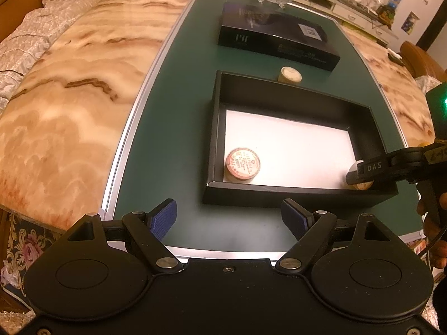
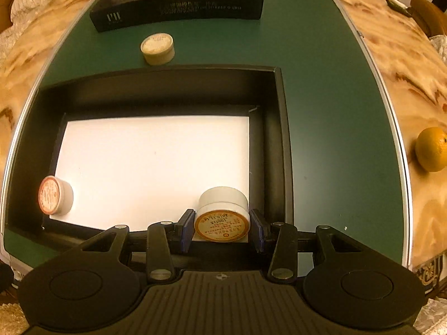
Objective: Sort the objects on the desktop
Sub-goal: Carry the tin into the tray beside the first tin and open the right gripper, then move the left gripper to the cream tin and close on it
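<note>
We judge the sorting about two thirds done: one small round white jar with a red-printed lid (image 2: 54,195) already lies on its side in the near left corner of the open black box with the white floor (image 2: 280,128), and our right claw (image 2: 222,230) is pinching a second round white jar with an orange-rimmed lid (image 2: 222,217) at the box's near right corner, whether resting on the floor or just above it we cannot tell. Left to do, as we see it, is letting go of that jar and fetching the third small cream-coloured round jar (image 2: 157,48), which stands on the green surface (image 2: 329,97) just beyond the box's far wall, near the long closed black carton (image 2: 178,5). Our left claw (image 1: 229,219) hangs spread and empty over the near edge of the surface, well apart from all three jars.
</note>
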### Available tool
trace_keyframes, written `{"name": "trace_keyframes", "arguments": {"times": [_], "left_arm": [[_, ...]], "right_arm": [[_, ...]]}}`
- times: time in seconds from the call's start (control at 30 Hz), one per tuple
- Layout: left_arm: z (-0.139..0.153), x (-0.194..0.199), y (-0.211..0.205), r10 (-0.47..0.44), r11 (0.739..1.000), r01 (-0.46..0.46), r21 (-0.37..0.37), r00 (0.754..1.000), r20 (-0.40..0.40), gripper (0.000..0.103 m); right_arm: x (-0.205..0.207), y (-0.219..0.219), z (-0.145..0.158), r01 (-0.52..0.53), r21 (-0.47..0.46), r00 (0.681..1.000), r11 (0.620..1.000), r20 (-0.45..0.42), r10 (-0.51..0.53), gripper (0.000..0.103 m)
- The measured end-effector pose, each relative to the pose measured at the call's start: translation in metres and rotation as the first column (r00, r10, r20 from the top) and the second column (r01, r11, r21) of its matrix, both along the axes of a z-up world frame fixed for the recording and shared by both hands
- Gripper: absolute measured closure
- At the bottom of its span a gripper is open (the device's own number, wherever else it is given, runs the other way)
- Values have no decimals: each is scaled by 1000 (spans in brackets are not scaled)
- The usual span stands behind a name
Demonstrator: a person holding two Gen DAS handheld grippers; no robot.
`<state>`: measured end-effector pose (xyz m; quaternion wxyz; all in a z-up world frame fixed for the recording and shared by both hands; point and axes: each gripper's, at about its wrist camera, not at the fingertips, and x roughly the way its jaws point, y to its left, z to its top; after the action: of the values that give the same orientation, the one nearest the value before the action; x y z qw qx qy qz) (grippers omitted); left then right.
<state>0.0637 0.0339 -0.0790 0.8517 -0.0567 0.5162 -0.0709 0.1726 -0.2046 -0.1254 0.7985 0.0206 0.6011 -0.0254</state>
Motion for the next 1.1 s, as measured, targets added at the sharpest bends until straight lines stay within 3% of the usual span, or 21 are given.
{"name": "trace_keyframes", "arguments": {"times": [0.1, 0.23, 0.3, 0.57, 0.67, 0.7, 1.1], "left_arm": [[-1, 0, -1, -5, 1000, 5, 0, 1000, -2, 20], [-1, -1, -2, -9, 1000, 9, 2, 1000, -1, 20], [-1, -1, -1, -3, 1000, 3, 3, 1000, 1, 20], [-4, 0, -1, 0, 1000, 0, 6, 1000, -7, 20], [-5, 0, -2, -3, 1000, 3, 6, 1000, -8, 20], [-5, 0, -2, -4, 1000, 4, 6, 1000, -8, 20], [-7, 1, -4, -16, 1000, 16, 6, 1000, -13, 19]], "right_arm": [[3, 2, 0, 1, -5, 1000, 1000, -16, -1, 57], [14, 11, 3, -5, -15, 1000, 1000, -21, 5, 42], [-7, 9, -12, -8, -40, 1000, 999, -11, 7, 42], [3, 8, -8, 37, -26, 999, 999, 30, -36, 41], [4, 10, -8, 38, -47, 998, 998, 51, -35, 47], [3, 10, -10, 40, -52, 998, 998, 50, -37, 58], [-8, 9, -9, 23, -69, 1000, 997, 13, -22, 58]]}}
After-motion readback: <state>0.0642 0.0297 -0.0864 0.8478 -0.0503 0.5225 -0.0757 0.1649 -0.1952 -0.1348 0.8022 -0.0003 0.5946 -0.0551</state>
